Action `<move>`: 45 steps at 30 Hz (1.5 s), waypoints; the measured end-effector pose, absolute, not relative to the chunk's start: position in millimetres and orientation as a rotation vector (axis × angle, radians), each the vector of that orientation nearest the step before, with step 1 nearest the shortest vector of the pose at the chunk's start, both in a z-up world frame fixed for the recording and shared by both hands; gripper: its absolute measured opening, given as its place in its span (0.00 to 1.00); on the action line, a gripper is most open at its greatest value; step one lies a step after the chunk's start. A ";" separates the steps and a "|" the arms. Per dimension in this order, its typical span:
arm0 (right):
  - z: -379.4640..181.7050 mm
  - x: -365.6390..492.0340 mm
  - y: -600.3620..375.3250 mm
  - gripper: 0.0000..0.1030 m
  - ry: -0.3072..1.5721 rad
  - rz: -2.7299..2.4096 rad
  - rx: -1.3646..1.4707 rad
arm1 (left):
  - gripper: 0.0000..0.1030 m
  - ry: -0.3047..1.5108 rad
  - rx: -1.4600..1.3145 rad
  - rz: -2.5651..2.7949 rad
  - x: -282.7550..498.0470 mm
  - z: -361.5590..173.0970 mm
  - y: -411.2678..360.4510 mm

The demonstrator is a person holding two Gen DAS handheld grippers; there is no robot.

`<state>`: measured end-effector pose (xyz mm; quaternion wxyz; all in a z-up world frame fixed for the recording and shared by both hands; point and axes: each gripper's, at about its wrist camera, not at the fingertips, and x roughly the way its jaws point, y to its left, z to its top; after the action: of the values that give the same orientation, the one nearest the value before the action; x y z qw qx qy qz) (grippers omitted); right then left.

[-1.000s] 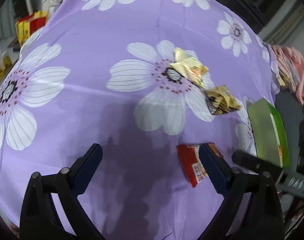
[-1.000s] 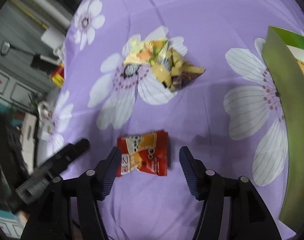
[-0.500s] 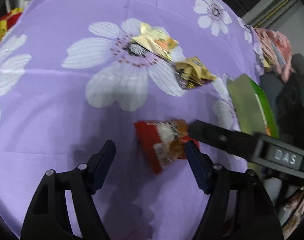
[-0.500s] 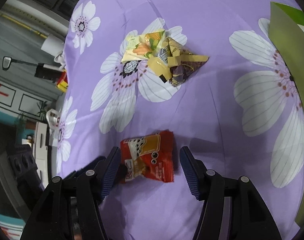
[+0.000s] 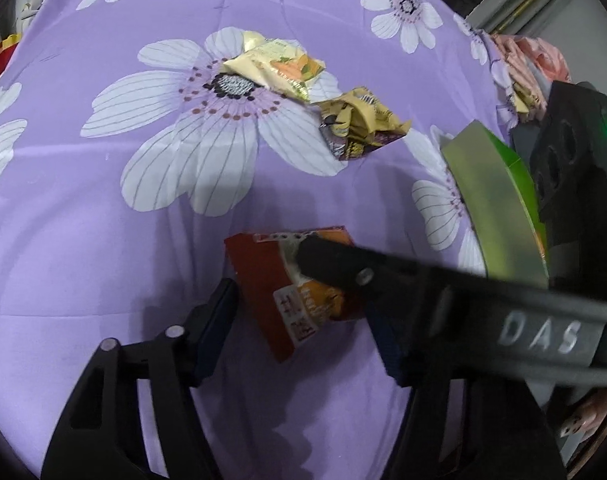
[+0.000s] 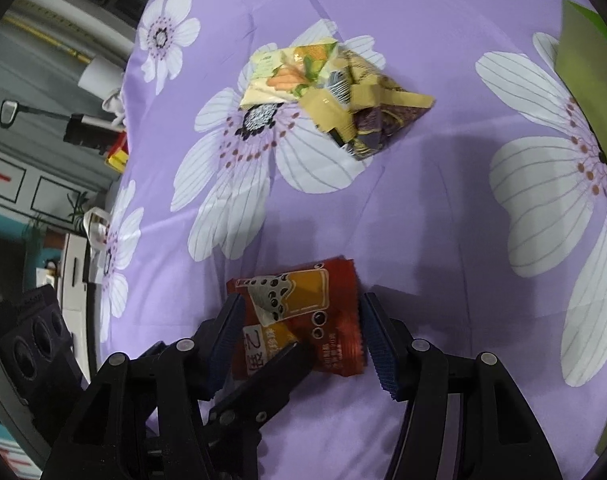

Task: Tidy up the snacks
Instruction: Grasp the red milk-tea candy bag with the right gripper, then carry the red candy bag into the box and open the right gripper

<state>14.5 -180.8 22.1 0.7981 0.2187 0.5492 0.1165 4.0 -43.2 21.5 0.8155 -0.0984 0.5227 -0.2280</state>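
Note:
A red snack packet (image 5: pixel 279 292) with a bubble-tea picture lies flat on the purple flowered cloth (image 5: pixel 103 240); it also shows in the right wrist view (image 6: pixel 299 312). My left gripper (image 5: pixel 299 320) is open, its jaws on either side of the packet. My right gripper (image 6: pixel 299 332) is open around the same packet from the other side. One right finger (image 5: pixel 343 264) lies across the packet in the left view. A left finger (image 6: pixel 279 368) crosses under it in the right view. A pale yellow packet (image 5: pixel 275 68) and a crumpled gold packet (image 5: pixel 359 124) lie farther off.
A green box (image 5: pixel 499 208) stands at the right of the cloth and shows at the right view's edge (image 6: pixel 587 72). Pink bags (image 5: pixel 527 64) lie beyond it. A red and yellow pack (image 6: pixel 117 156) and furniture sit off the cloth's left side.
Both grippers have moved in on the red packet from opposite sides and now straddle it. The jaws of both have narrowed somewhat. The packet has not visibly left the cloth.

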 end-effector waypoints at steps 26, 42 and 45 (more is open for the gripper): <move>124.0 -38.7 -167.6 0.60 0.770 0.236 0.251 | 0.55 0.637 -0.082 -0.498 -43.2 110.0 -56.9; 177.7 -89.5 -264.0 0.60 0.555 0.091 0.322 | 0.55 0.471 0.011 -0.668 -71.2 165.4 -149.8; 177.5 -94.8 -287.6 0.60 0.542 0.059 0.375 | 0.55 0.466 0.040 -0.697 -72.9 168.7 -173.3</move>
<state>-94.8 -287.6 177.5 0.9458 0.1841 0.2660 0.0291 -72.9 -173.3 168.7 0.9132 0.0196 0.2262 -0.3385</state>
